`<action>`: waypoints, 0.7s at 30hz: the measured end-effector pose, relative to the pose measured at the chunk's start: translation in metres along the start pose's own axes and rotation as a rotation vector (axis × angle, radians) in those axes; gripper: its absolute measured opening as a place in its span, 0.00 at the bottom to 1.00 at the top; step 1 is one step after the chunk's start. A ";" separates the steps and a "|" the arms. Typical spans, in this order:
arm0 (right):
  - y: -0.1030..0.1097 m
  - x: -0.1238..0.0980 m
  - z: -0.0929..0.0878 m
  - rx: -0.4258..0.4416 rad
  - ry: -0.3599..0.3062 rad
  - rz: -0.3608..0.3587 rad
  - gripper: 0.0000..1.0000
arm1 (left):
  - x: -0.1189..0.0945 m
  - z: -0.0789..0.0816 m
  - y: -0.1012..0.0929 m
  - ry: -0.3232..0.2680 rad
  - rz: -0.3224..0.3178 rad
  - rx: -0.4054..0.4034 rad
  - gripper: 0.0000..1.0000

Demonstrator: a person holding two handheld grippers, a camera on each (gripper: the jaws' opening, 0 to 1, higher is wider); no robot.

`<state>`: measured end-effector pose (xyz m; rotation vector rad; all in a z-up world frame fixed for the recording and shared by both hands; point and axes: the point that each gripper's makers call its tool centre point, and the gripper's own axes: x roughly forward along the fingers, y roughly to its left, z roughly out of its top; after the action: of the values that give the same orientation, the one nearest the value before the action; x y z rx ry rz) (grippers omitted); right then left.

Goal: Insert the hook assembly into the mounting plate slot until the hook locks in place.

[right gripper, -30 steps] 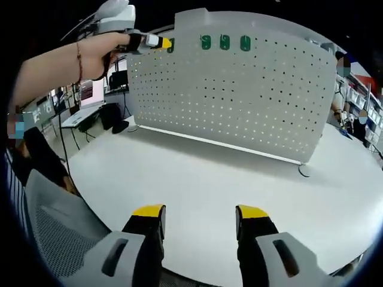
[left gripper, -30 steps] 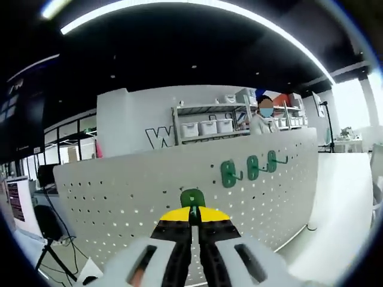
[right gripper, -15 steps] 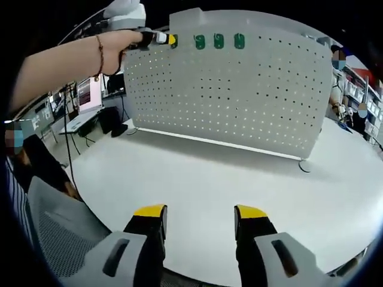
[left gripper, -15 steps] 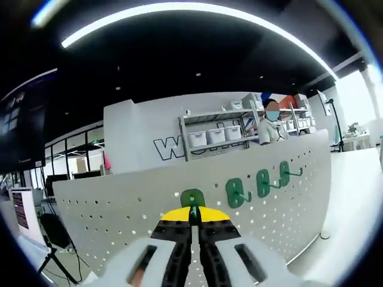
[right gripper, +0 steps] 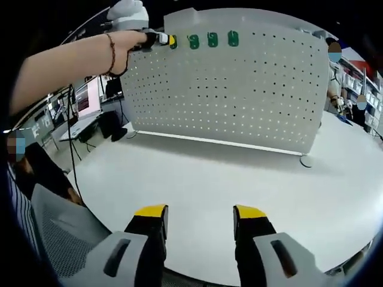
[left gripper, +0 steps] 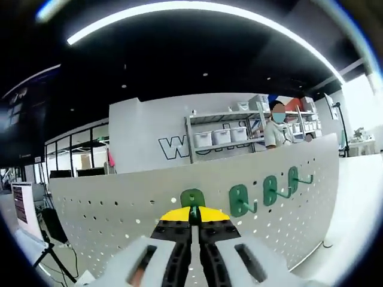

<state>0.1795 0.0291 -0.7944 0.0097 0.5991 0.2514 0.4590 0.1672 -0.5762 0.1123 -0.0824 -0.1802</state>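
Two yellow-tipped jaws of the left gripper are pressed together on a green hook, which sits against the upper part of the white pegboard. In the right gripper view that same gripper is held by a hand at the board's top left, its tip just beside the row of hooks. Three more green hooks hang on the board to the right of the held one, side by side near its top edge. The right gripper hovers above the white table, well apart from the pegboard, its jaws spread wide with nothing between them. Behind the board stand shelves with bins.
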 end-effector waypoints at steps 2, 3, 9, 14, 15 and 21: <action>-0.003 -0.002 0.002 0.024 -0.011 -0.003 0.39 | 0.001 0.001 0.001 -0.001 0.011 -0.005 0.02; -0.004 -0.002 0.003 0.033 -0.012 -0.003 0.39 | 0.001 0.002 0.001 -0.004 0.013 -0.005 0.02; -0.004 0.001 0.001 0.051 -0.002 -0.002 0.39 | 0.003 0.005 -0.004 -0.009 0.012 0.006 0.02; -0.003 0.000 0.002 0.053 -0.005 -0.001 0.39 | 0.005 0.003 -0.003 0.001 0.015 0.007 0.02; -0.003 0.001 0.002 0.055 -0.005 -0.002 0.39 | 0.006 0.002 -0.003 0.003 0.013 0.006 0.02; -0.004 0.000 0.002 0.065 -0.006 -0.003 0.39 | 0.009 0.001 -0.005 0.018 0.011 0.011 0.02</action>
<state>0.1819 0.0250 -0.7934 0.0721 0.6012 0.2283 0.4672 0.1610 -0.5755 0.1248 -0.0656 -0.1680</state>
